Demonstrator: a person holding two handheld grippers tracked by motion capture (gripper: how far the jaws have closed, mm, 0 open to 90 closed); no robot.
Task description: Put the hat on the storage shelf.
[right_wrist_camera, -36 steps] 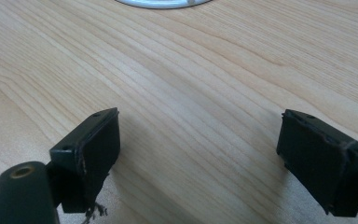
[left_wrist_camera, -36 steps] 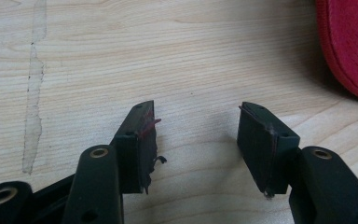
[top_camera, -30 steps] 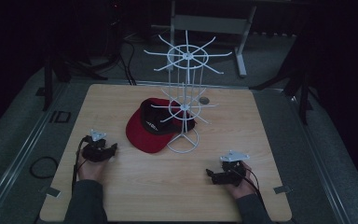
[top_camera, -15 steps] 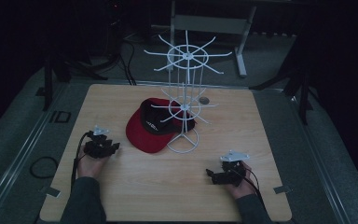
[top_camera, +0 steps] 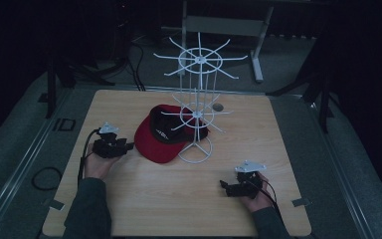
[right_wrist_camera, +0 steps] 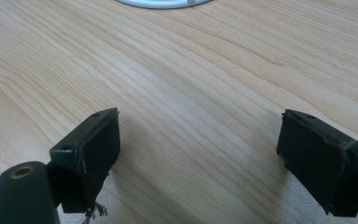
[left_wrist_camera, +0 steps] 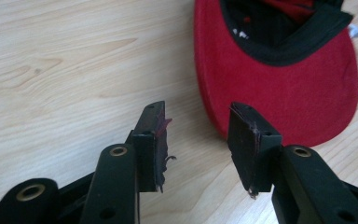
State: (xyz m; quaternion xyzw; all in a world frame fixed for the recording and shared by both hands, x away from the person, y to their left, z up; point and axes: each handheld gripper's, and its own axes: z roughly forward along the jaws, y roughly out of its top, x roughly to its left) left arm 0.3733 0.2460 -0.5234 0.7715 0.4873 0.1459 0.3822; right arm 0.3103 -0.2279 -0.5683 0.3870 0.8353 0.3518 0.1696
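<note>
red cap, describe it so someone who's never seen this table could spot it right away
Start at the wooden table and find the tall white wire rack standing near its middle. The red cap lies at the rack's foot, on its left side, its dark inside turned up. It is the only red, soft thing there, with the left hand-held gripper just beside its brim.

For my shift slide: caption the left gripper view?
Open left hand-held gripper aimed at red cap's brim on table.

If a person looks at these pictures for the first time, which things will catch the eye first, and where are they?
The red cap stands out most, lying with its inside facing up near the middle of the wooden table, against the foot of a tall white wire rack. The left gripper points at the cap's brim with open jaws and nothing between them. The right gripper rests open near the table's front right.
</note>
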